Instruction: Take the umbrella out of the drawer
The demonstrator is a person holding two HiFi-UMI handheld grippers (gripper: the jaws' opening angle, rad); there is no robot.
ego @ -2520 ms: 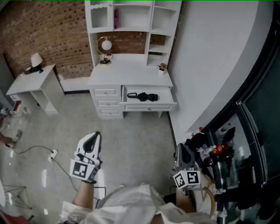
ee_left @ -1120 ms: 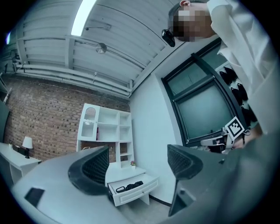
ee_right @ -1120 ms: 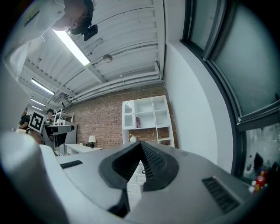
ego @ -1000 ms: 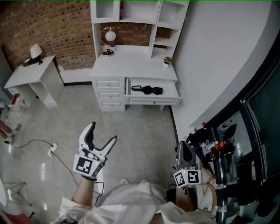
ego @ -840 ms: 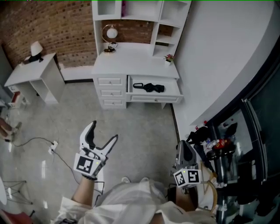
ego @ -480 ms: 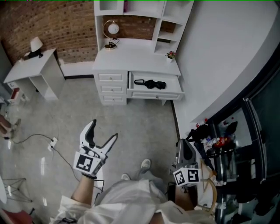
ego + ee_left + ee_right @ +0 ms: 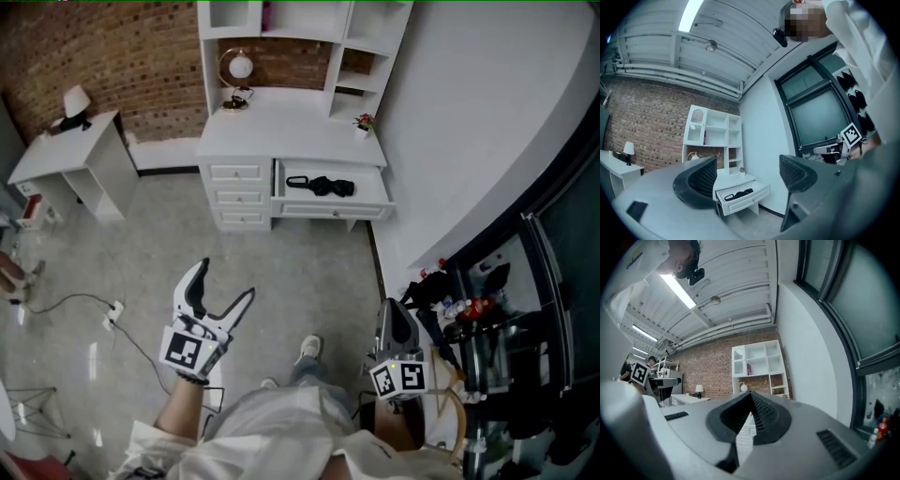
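A folded black umbrella (image 7: 321, 186) lies in the open drawer (image 7: 330, 202) of the white desk (image 7: 281, 141) across the room. The left gripper view shows the same umbrella (image 7: 738, 193) in that drawer (image 7: 740, 202), far off between the jaws. My left gripper (image 7: 223, 286) is held low at the left, open and empty, well short of the desk. My right gripper (image 7: 395, 317) is at the lower right beside my body, shut with nothing in it. In the right gripper view its jaws meet in front of the shelf unit.
A white shelf unit (image 7: 300, 37) stands on the desk with a round mirror (image 7: 241, 67) and a small flower pot (image 7: 364, 123). A small white table (image 7: 70, 164) with a lamp stands at the left. A cable (image 7: 84, 309) crosses the floor. A dark cluttered rack (image 7: 478, 319) is at the right.
My left gripper went from shut to open. The view shifted slightly as I stepped toward the desk, and a shoe now shows below. The right gripper stayed shut in place.
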